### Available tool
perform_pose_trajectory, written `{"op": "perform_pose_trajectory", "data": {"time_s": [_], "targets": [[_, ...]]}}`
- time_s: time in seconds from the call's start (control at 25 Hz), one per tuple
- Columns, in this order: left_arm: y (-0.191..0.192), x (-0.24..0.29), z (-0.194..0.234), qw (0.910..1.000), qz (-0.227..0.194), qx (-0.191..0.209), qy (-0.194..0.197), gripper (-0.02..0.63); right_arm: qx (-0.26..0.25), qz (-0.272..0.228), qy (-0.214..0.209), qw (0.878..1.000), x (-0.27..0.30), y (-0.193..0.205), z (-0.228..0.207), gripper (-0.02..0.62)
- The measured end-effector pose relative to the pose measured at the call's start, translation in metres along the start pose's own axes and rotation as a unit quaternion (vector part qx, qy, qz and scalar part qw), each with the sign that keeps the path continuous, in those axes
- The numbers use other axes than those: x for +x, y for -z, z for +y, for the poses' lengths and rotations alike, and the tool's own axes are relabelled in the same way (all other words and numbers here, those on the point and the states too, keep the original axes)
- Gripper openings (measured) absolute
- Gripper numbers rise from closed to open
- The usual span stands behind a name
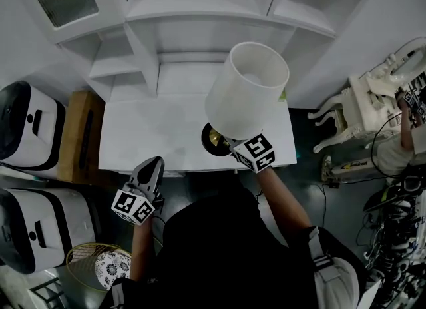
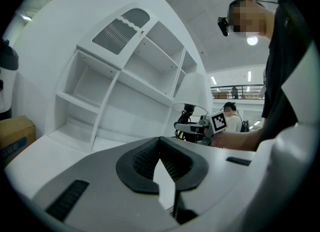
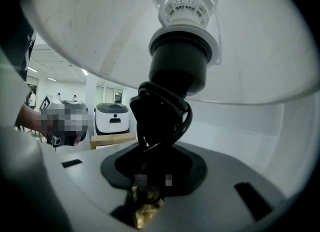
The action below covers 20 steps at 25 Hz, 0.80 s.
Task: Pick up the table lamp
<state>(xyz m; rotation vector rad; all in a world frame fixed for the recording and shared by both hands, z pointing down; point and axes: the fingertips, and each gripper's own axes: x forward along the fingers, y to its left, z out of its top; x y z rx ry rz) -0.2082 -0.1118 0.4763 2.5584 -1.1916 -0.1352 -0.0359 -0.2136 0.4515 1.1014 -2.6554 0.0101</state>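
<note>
The table lamp has a white drum shade point(image 1: 246, 91) and a dark base with gold point(image 1: 214, 138). It leans over the front of the white desk point(image 1: 153, 128). I cannot tell whether the base touches the desk. My right gripper point(image 1: 229, 142) is shut on the lamp's black stem below the socket point(image 3: 180, 61), with the cord coiled at the jaws point(image 3: 150, 176). My left gripper point(image 1: 154, 162) hangs off the desk's front edge, to the left of the lamp, with its jaws together point(image 2: 160, 146) and nothing in them. From there the shade point(image 2: 195, 90) and the right gripper point(image 2: 200, 126) show ahead.
White shelving point(image 1: 200, 8) rises behind the desk. A cardboard box point(image 1: 80, 134) and two white machines point(image 1: 26, 121) stand at the left. A wire basket point(image 1: 93, 264) sits low on the left. An ornate white chair point(image 1: 359, 108) and tangled cables point(image 1: 393, 221) fill the right.
</note>
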Motion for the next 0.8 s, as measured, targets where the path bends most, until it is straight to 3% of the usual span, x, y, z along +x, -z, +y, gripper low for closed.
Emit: {"op": "perform_pose_trajectory", "data": {"time_s": [0.8], "targets": [[0.0002, -0.0081, 0.0049, 0.9999, -0.001, -0.007, -0.014, 0.011, -0.002, 0.006, -0.001, 1.000, 0.0064, 0.0036, 0.0006, 0.104]]}}
